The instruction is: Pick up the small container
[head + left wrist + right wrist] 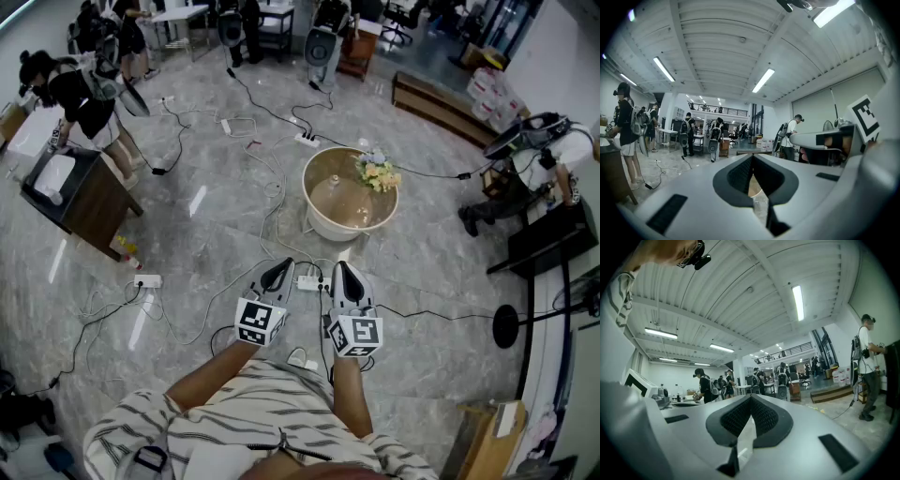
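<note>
A round cream container [350,192] stands on the grey marble floor, with a bunch of yellow and white flowers [377,172] at its right rim. Both grippers are held side by side in front of the person, well short of it and pointing toward it. My left gripper [277,272] is shut with nothing in it; in the left gripper view its jaws [752,157] meet at the tip, and a sliver of the cream container [754,188] shows below them. My right gripper [345,274] is shut and empty too, its jaws [751,397] closed together.
Cables and white power strips [307,281] lie across the floor between the grippers and the container. A dark wooden cabinet [89,206] stands at the left with a person bending beside it. A low bench [441,105] is at the back right, a cardboard box [487,433] near right.
</note>
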